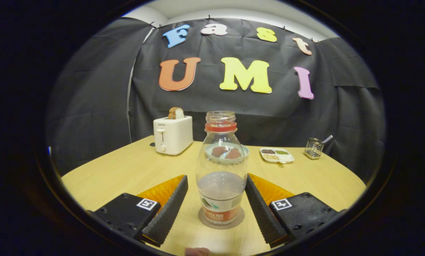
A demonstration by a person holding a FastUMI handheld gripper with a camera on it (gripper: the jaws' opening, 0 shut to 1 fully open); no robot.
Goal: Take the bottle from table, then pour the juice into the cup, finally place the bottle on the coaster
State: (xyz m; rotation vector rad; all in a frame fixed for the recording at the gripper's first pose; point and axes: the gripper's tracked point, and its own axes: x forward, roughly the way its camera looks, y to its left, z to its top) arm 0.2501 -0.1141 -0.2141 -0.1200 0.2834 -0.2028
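A clear plastic bottle (221,167), uncapped and ringed in red at the neck, stands upright on a round coaster (221,220) in the lower centre of the frame, squarely between the two fingers of the handheld gripper (216,188). The fingers are spread apart: the right one appears to sit against or just beside the bottle's shoulder, while the left one stands off from it with bare tabletop between, so the claw is not clamped on anything. Dark liquid fills roughly the bottom third of the bottle, below a label that wraps its base. With the bottle already on its coaster and partly emptied, the job looks to be at or near its close (the pouring judged done from the low level alone, since no cup can be picked out here), and what seems left is only for the gripper to draw clear. Beyond the bottle, in the middle of the frame, the pale wooden table (127,170) carries a white toaster (172,135) with a slice of bread up, a plate (244,149) with two brown pieces seen partly through the bottle, a divided dish (276,155) of seeds or grains, and a small wire holder (313,148) at the right.
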